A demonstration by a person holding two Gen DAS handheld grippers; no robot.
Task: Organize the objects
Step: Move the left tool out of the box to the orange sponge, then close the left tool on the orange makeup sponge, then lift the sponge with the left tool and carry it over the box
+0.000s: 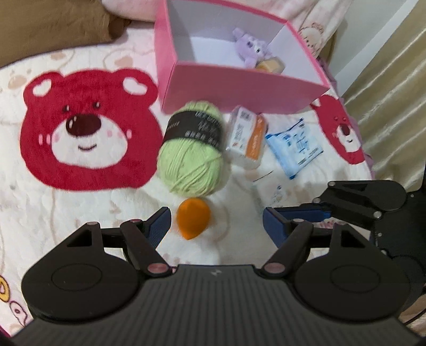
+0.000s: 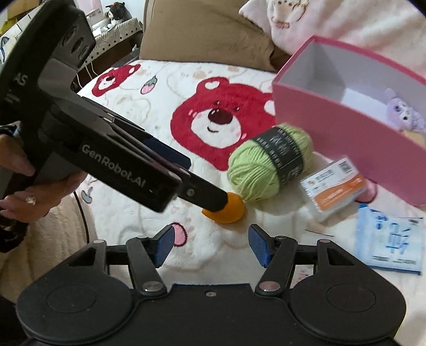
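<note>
Both grippers hung over a bear-print blanket [image 1: 80, 213] on a bed, jaws apart and empty.

The left gripper [image 1: 217, 226] stood with its pads spread just short of an orange teardrop sponge [image 1: 193, 221], which lay touching a ball of green yarn [image 1: 193, 157]; the right gripper [image 2: 210, 246] was likewise parted with nothing between its fingers. Beside the yarn lay an orange-and-white tissue pack [image 1: 246, 137] and a blue wipes packet [image 1: 294, 145]. Behind them sat an open pink box [image 1: 239, 87] holding a purple plush toy [image 1: 251, 48]. The white fleece carried large red bear faces; a brown pillow [image 2: 202, 32] lay at the head, gold curtains [image 1: 394, 79] hung at one side, and a cluttered shelf [image 2: 114, 24] stood beyond the bed.
</note>
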